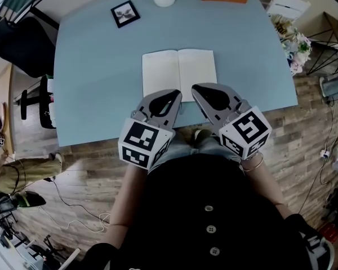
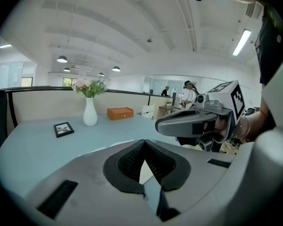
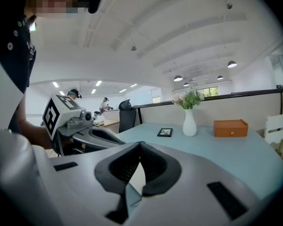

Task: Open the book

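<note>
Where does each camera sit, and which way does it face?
Head view: on the head, looking down at book, table; left tool, right tool, torso show.
Left gripper view: on left tool, looking across table at vase; right tool, hand show.
Right gripper view: on right tool, same way; left tool, torso show.
Both gripper views share the vase.

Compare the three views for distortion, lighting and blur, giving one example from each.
Head view: the table edges bow outward, and the open book is evenly lit, without glare. Left gripper view: black fisheye corners, and the left tongs look soft close to the lens. Right gripper view: ceiling beams curve strongly, and a mosaic patch sits at top left.
</note>
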A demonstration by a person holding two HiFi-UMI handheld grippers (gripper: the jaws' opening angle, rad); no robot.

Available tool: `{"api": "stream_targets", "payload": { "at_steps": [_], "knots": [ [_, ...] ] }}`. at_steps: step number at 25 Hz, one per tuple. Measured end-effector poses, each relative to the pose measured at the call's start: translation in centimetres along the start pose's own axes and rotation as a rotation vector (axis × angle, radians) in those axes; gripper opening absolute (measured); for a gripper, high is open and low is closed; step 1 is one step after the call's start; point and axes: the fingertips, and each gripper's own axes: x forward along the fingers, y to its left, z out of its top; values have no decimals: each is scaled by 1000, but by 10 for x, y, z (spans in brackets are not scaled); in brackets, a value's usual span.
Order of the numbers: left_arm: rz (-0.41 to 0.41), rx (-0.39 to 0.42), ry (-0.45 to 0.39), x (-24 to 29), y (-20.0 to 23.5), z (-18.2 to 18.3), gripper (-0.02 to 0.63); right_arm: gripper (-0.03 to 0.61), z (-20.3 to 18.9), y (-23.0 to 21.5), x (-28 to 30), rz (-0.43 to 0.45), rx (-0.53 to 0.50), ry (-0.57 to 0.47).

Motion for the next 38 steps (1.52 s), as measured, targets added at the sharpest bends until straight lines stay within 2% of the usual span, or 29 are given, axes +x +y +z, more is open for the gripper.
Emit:
{"api": "stream_targets", "payload": {
  "at_steps": [7,22,38],
  "knots": [
    [20,-3,26,-2,5,-10,9,2,-5,0,-1,-3,7,4],
    [-27,-13,39,2,-6,-21,9,2,-20,4,-1,9,48,24],
    [-29,-28,36,-5,-10,-28,9,2,-28,12,-3,0,49,42]
  ]
}}
